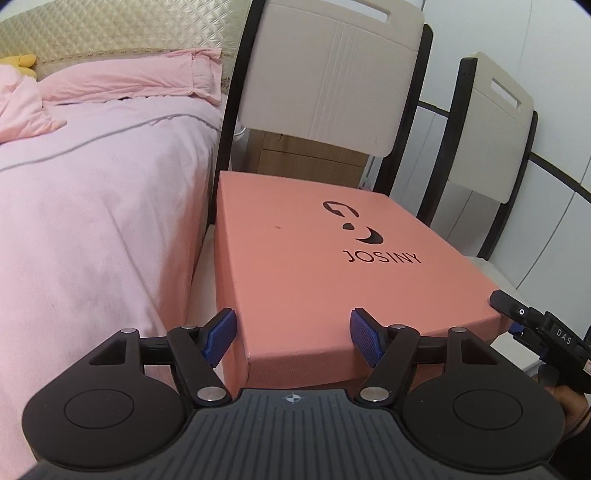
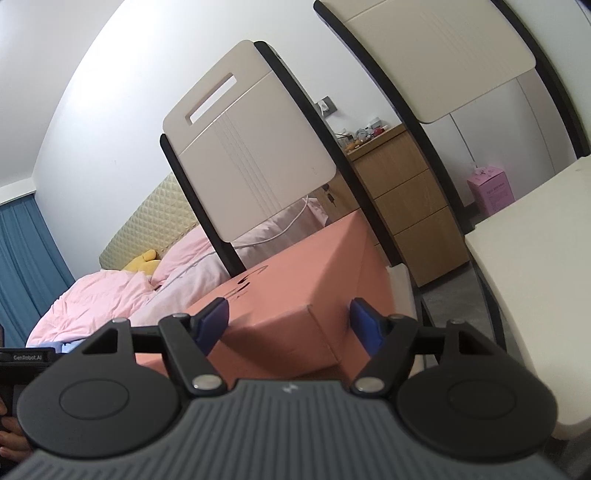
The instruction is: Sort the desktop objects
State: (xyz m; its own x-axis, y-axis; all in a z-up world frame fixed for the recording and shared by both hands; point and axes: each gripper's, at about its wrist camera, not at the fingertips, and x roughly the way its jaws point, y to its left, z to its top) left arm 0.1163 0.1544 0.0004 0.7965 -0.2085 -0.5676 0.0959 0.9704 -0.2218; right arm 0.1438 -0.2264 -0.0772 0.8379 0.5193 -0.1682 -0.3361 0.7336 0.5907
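Both blue ribbed fingers [image 1: 221,338] of the left gripper [image 1: 293,339] are spread wide, standing either side of the near left corner of the salmon-pink cardboard box with a black JOSINY logo on its lid [image 1: 314,258]; neither pad presses the cardboard, so this gripper has hold of nothing

The right gripper [image 2: 288,325] is spread just as wide, its blue fingers [image 2: 364,326] flanking the box's [image 2: 295,295] near right corner, again without a visible grip. In the left wrist view the right gripper's black tip [image 1: 532,325] shows at the box's right edge, beside the lid's corner; whether it touches is hard to tell

The box sits lid-closed on the pale seat of a dining chair with a cream backrest panel and dark frame [image 1: 332,70], filling most of the seat. Its far end reaches to just below the backrest. A 2nd chair of the same cream-and-black make [image 1: 495,122] stands to the right, its pale seat [image 2: 535,277] near the right gripper

Left of the box lies a bed with pink sheets and a pink pillow [image 1: 92,184] against a beige quilted headboard [image 1: 110,26], with a yellow plush toy [image 2: 142,260] by the pillow. Behind the chairs are a wooden drawer unit [image 2: 410,206] and a small pink carton on the floor [image 2: 491,188]
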